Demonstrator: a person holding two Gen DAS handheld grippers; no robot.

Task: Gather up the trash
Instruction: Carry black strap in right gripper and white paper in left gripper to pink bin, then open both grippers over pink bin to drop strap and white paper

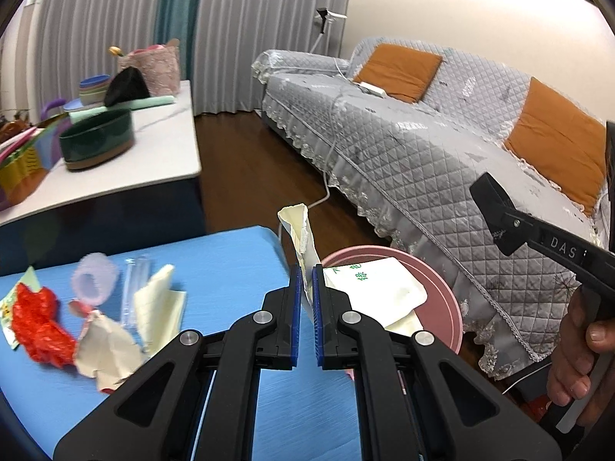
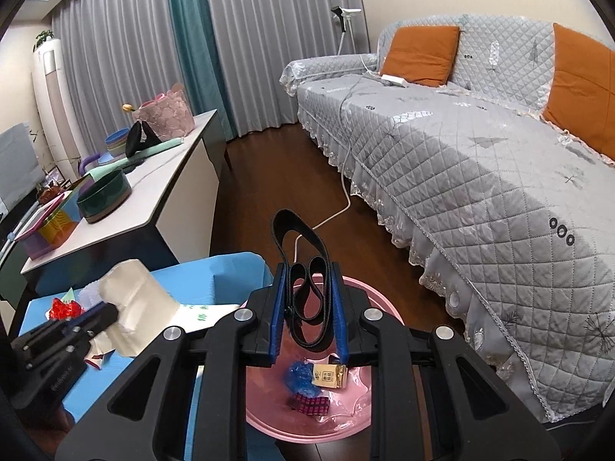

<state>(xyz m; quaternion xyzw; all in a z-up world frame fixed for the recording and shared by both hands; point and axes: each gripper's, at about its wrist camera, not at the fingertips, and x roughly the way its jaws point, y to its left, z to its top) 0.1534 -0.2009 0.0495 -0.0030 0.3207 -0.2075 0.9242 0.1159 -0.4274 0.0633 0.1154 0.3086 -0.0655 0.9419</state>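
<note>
Pink bin (image 2: 269, 422) with blue wrapper (image 2: 298, 380), gold packet (image 2: 330, 376), checked scrap (image 2: 309, 403)

Left gripper (image 1: 306, 288) pinches cream paper (image 1: 298, 230) beside pink bin (image 1: 442, 288).

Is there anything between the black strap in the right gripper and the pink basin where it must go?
Nothing visible is in the way. The black strap, held by the right gripper, hangs directly above the open pink basin, which holds only a few small trash pieces.
</note>
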